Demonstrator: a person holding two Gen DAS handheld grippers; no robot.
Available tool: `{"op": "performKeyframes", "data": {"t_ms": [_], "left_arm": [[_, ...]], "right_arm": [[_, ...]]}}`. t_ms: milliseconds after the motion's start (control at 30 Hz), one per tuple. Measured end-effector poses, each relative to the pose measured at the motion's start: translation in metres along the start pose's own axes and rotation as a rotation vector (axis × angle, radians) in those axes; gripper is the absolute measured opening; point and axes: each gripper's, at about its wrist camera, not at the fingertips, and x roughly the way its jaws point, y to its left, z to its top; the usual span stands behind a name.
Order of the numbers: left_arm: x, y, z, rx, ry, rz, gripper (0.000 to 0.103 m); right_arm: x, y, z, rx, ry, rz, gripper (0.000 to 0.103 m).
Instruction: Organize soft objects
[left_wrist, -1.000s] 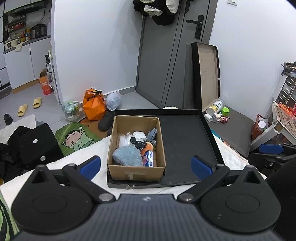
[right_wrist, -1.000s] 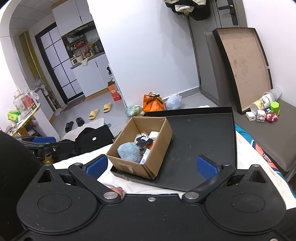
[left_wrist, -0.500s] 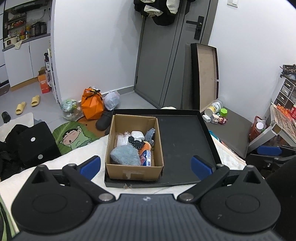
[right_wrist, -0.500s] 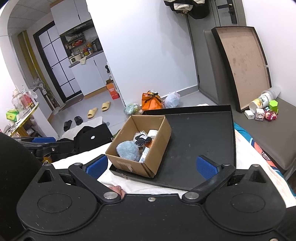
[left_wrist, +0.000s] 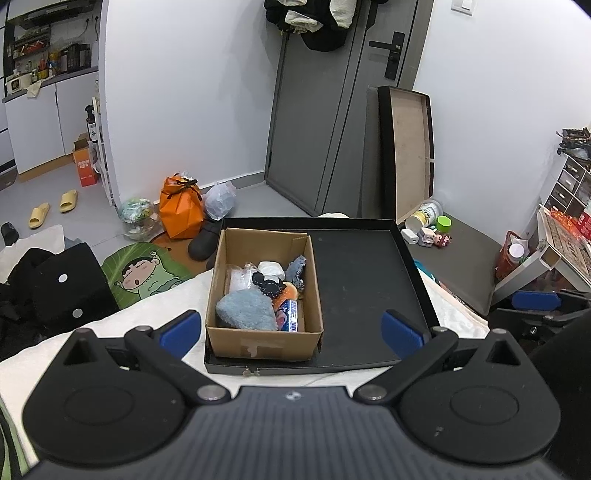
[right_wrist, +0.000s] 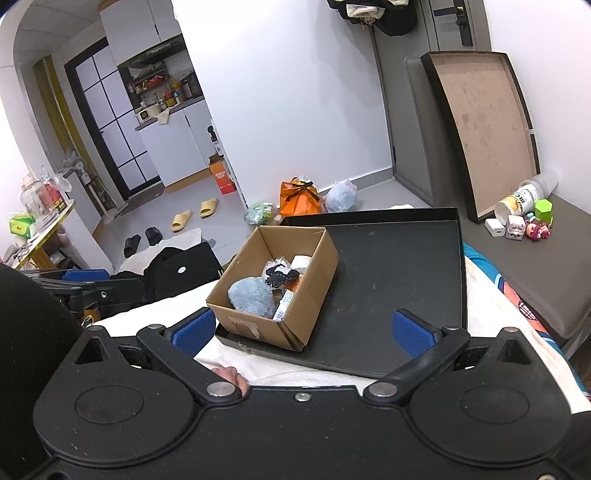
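Soft objects (left_wrist: 258, 291) lie heaped in the cardboard box (left_wrist: 263, 341), which sits in the nine o'clock half of the black tray (left_wrist: 364, 280) on the white-covered bed (left_wrist: 162, 306). Among them are a fluffy blue cloth (left_wrist: 245, 309) at six o'clock in the box, a black patterned piece (left_wrist: 267, 286), an orange item (left_wrist: 290, 291), a white roll (left_wrist: 271, 268) and a grey-blue piece (left_wrist: 297, 267) toward twelve. A small printed packet (left_wrist: 290, 314) stands beside the cloth.

Both tools hang back from the box. The left tool (left_wrist: 291, 326) has its jaws spread wide with nothing between them, and the right tool (right_wrist: 301, 328) is likewise wide and empty. The three o'clock half of the tray is bare.

This layout fits two stages: things gathered into the box and done with, or things waiting to be taken out and laid on the tray. The pictures do not settle which, so I name no move. Any reach into the box would, I judge, call for a steep approach over its upright walls, and the cloth would yield and bunch under a pinch.

Around the bed: an orange bag (left_wrist: 181, 212), a black slipper (left_wrist: 205, 238) and a cartoon mat (left_wrist: 144, 273) at eleven o'clock; a leaning tray lid (left_wrist: 408, 155) and small toys (left_wrist: 434, 238) at one. None blocks the box.
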Motion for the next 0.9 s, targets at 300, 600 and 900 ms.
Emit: {"op": "performKeyframes", "data": {"t_ms": [300, 600, 900], "left_arm": [[-0.0004, -0.0008, 0.0003, 0.000, -0.008, -0.008, 0.103], [-0.0025, -0.0006, -0.0008, 0.008, -0.019, -0.003, 0.103], [-0.0029, -0.0012, 0.0003, 0.009, -0.018, -0.006, 0.103]], "right_arm": [[0.0002, 0.0013, -0.0009, 0.002, 0.001, -0.003, 0.103], [0.0003, 0.0005, -0.0009, 0.003, 0.001, -0.003, 0.103], [0.0005, 0.0005, -0.0011, 0.001, 0.004, -0.006, 0.103]]}}
